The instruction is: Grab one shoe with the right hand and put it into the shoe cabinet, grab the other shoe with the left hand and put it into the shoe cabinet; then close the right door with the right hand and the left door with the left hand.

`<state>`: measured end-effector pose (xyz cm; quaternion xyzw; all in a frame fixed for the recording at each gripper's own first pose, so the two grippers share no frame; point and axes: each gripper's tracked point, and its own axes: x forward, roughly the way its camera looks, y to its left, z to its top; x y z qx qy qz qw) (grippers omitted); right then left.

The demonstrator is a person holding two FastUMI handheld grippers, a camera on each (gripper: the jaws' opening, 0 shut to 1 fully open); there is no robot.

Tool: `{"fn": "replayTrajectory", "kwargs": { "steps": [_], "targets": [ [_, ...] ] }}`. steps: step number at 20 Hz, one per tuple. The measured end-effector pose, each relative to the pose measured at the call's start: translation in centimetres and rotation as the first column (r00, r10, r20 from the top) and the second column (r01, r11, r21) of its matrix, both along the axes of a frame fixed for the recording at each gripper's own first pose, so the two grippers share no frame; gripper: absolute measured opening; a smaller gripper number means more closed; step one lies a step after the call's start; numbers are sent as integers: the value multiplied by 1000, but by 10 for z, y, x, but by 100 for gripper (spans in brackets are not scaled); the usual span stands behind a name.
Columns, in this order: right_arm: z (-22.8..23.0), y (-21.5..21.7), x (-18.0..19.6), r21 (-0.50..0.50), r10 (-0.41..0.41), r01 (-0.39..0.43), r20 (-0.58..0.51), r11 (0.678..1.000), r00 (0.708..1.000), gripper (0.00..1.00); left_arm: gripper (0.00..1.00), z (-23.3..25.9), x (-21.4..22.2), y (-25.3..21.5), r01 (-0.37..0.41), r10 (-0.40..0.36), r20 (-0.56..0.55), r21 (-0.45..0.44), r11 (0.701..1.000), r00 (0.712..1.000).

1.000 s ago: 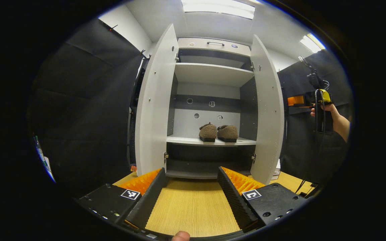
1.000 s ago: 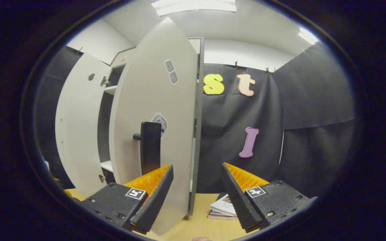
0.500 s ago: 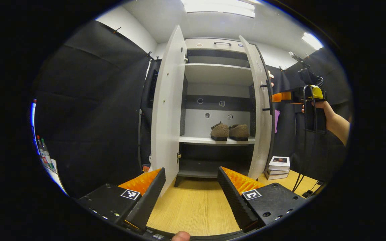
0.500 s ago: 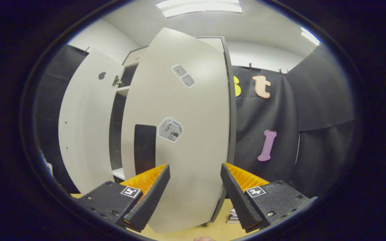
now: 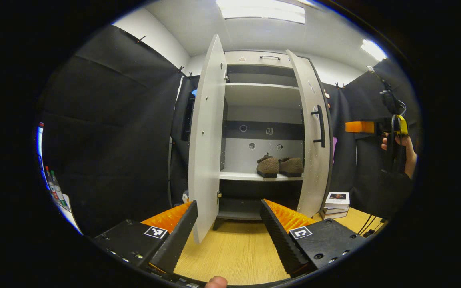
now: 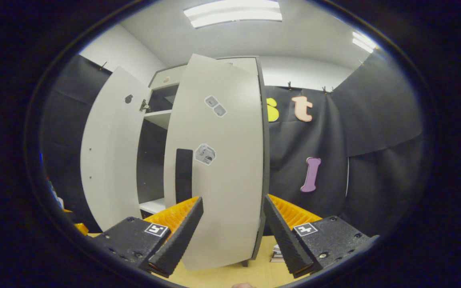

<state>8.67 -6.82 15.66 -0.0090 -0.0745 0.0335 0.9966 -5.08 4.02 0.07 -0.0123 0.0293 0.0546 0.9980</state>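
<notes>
- I am holding the left gripper (image 5: 228,230) low over the wooden floor (image 5: 234,256), with its fingers standing apart and nothing between them.
- It is facing the shoe cabinet (image 5: 260,132), and the bottom corner of the left door (image 5: 207,140) is showing just between the fingers.
- The left door is standing wide open, edge-on to this camera.
- The two shoes (image 5: 279,166) are sitting side by side on the lower shelf (image 5: 250,176), towards its right end, touching or almost touching each other.
- In the left gripper view the right door (image 5: 313,140) is standing partly swung in, with its dark handle (image 5: 319,126) facing outward.
- Far to the right in that view I am seeing the right gripper (image 5: 360,127) held up by a hand (image 5: 404,146), apart from the door.
- In the right gripper view the right gripper (image 6: 232,230) is also having its fingers apart, empty, and pointing at the outer face of the right door (image 6: 222,160).
- I cannot tell if its fingers are touching the door; the panel looks just ahead of them.
- A small pile of books (image 5: 335,200) is lying on the floor beside the cabinet's right side.
- A few bottles (image 5: 55,192) are standing at the far left edge.
</notes>
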Motion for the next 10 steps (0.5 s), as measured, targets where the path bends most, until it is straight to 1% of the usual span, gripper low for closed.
{"fn": "replayTrajectory", "kwargs": {
  "steps": [1, 2, 4, 7, 10],
  "targets": [
    [-10, -1, -10, 13, -18, 18, 5, 1000, 1000, 99, 99, -1, 2, -2, 9, -9, -1, -1, 1000, 1000],
    [-23, -3, -19, 22, -38, 38, 2, 999, 999, 99, 95, -2, 3, -8, 24, -24, -7, -4, 1000, 1000],
    [-46, -5, -35, 26, -77, 77, 1, 997, 997, 98, 95, -4, 2, -16, 49, -49, -16, -8, 999, 999],
    [-73, -8, -60, -14, -147, 147, -2, 989, 989, 99, 95, -8, 5, -24, 72, -72, -30, -11, 997, 997],
    [-105, 2, -80, -34, -167, 165, -39, 986, 985, 99, 95, -11, 6, -31, 85, -86, -39, -23, 996, 996]
  ]
}}
